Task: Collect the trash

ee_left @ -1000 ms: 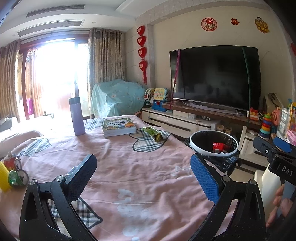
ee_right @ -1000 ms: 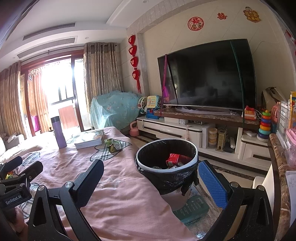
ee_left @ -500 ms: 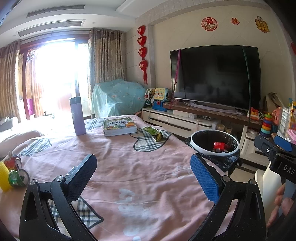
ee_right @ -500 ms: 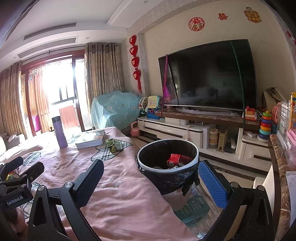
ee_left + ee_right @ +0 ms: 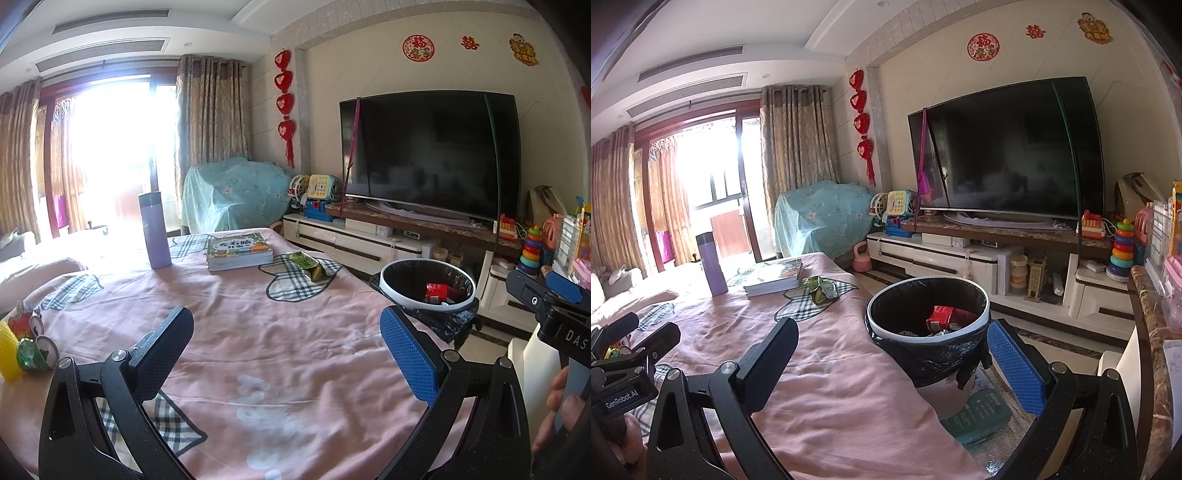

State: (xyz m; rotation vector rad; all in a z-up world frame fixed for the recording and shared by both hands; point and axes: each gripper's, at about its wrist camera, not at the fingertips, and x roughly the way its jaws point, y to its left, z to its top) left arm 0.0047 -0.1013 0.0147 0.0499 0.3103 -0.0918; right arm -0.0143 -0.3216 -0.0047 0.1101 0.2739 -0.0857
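A: Two hand-held grippers, and both are spread wide with nothing between the fingers: our left hand-held gripper (image 5: 284, 345) hangs over the pink-covered desk (image 5: 258, 332), our right hand-held gripper (image 5: 892, 356) just short of the trash bin (image 5: 929, 332).

B: So what is left to collect?

A: The green snack wrapper (image 5: 308, 264) lies on the far side of the desk, on a plaid heart patch beside the stack of books (image 5: 238, 251). Crushed cans (image 5: 37, 352) sit at the left edge. A red packet (image 5: 949, 317) is already in the bin.

B: What could go wrong for us?

A: The wrapper is flat and limp, so we judge that the fingers could pinch the cloth with it and drag the cover. The purple bottle (image 5: 154, 230) stands near that reach and could tip. The bin stands beside the desk edge, so a careless release might miss its rim.

B: And against a second ago?

A: Almost nothing differs; both views shift only slightly, and the fingers stay spread.
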